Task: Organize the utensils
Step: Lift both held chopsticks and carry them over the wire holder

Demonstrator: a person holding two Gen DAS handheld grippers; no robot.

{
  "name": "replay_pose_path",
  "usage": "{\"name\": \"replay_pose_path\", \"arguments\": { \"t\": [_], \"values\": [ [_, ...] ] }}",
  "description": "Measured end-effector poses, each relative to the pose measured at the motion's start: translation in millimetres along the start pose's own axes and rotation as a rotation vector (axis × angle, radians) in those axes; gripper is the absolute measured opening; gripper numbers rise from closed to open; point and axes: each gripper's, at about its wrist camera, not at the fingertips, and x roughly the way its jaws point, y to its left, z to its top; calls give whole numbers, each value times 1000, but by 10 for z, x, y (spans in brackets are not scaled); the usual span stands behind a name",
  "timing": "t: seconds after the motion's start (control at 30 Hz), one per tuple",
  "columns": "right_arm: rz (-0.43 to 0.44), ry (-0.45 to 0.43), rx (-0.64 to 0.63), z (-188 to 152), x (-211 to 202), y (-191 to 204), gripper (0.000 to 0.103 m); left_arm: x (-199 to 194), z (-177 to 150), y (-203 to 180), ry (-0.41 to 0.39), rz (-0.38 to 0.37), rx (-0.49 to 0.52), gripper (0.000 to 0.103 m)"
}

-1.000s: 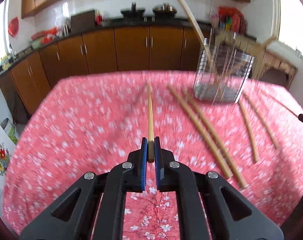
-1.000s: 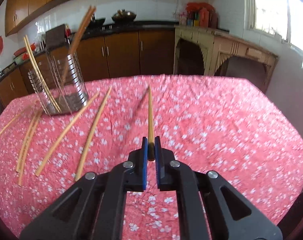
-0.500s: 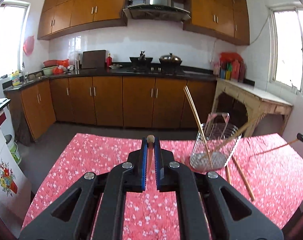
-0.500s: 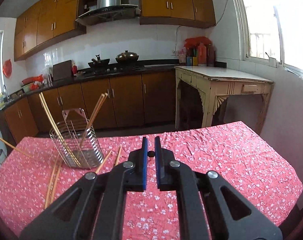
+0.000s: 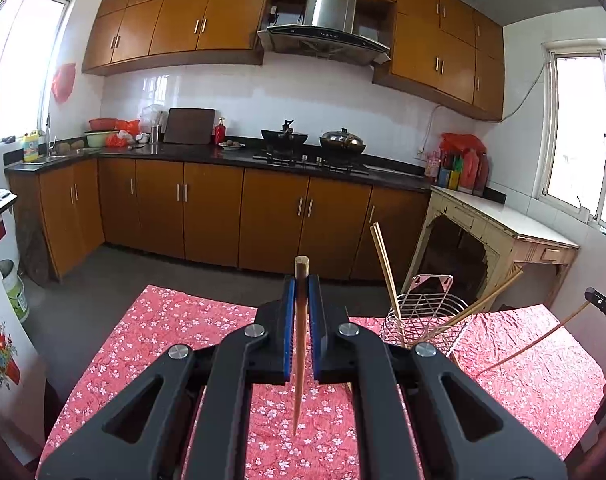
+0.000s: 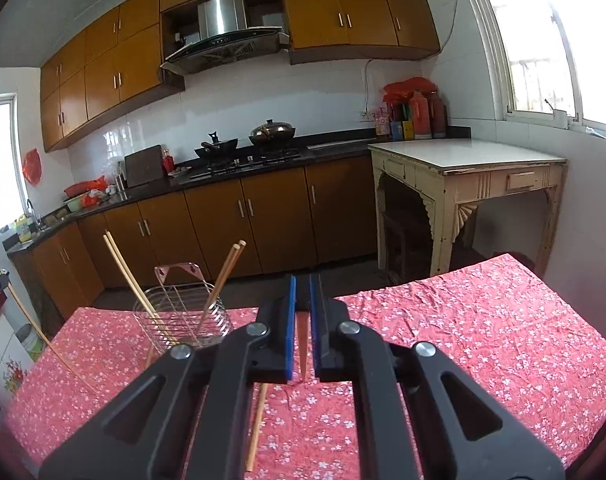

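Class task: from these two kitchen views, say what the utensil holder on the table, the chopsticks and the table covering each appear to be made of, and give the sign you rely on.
Utensil holder: thin shiny metal wire, see-through cage.
Chopsticks: probably wood or bamboo, matte tan, slim and straight.
Table covering: likely printed fabric, red floral, creased.

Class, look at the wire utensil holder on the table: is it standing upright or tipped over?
Upright. The wire utensil holder stands on its base on the red tablecloth, open top upward, with chopsticks leaning inside it.
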Motion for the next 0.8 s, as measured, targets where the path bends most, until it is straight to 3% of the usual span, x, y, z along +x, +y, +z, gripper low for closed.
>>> {"name": "replay_pose_path", "arguments": {
  "t": [0.37, 0.8],
  "values": [
    [79, -18, 8, 214, -194, 146, 8, -84, 106, -175, -26, -42, 5, 6],
    [228, -144, -45, 1031, -667, 668, 7, -113, 687, -742, -114, -181, -21, 6]
  ]
}}
